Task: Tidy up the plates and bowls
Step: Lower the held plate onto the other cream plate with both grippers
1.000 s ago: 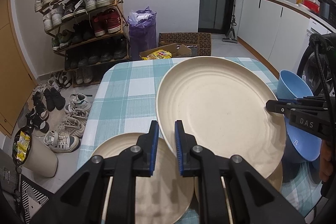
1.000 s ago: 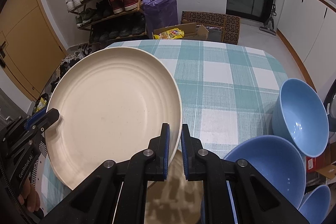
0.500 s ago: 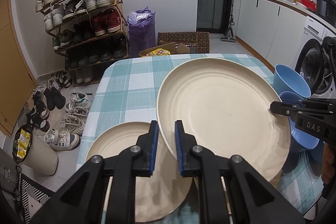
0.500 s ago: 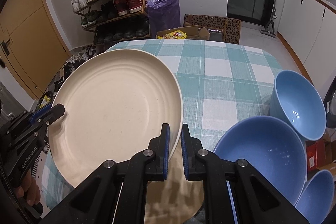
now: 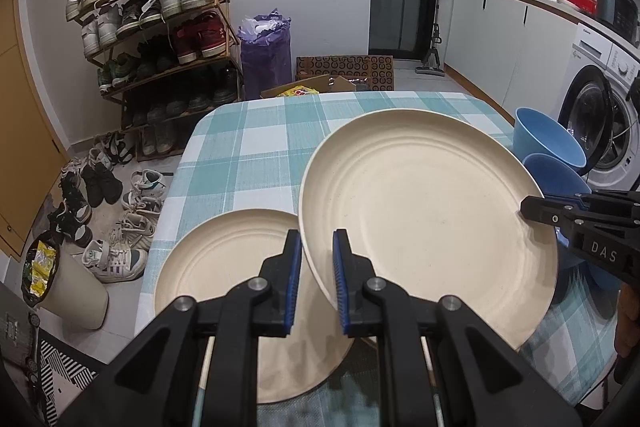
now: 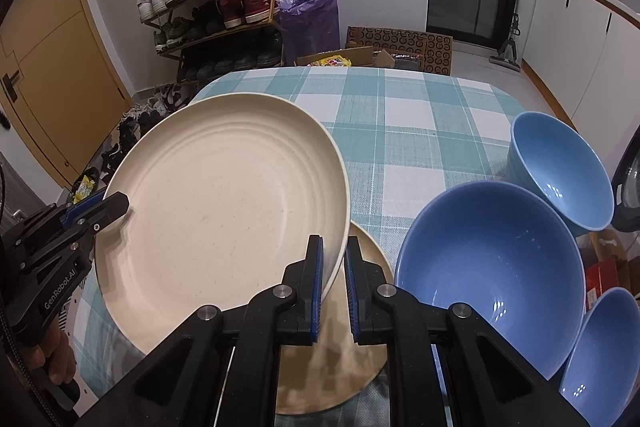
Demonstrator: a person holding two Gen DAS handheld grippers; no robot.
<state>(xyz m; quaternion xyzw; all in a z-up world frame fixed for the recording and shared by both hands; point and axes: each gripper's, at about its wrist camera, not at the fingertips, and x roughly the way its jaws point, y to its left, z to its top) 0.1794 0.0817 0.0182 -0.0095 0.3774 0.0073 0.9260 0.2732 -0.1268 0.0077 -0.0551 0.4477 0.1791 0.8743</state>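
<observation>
Checked teal-and-white cloth covers the bench point(image 5: 248, 163), with a loaded shoe rack point(image 5: 160, 39) and a purple bag point(image 5: 266, 57) against the wall beyond it. Above the cloth a large cream plate point(image 5: 428, 223) is held tilted between both tools — the left tool point(image 5: 316, 279) is clamped narrow on the plate's near-left rim, and the right tool point(image 6: 333, 279) is pinched on the opposite rim. In the right wrist view the same plate point(image 6: 224, 215) fills the left half of the picture. A second cream plate point(image 5: 228, 267) lies flat on the bench, under and left of the lifted one, and another cream plate point(image 6: 360, 347) lies flat under the right tool. Three blue bowls stand at the bench's right side — a big bowl point(image 6: 488, 275), a smaller bowl point(image 6: 560, 167) behind it, and a third bowl point(image 6: 600, 347) at the near edge.
</observation>
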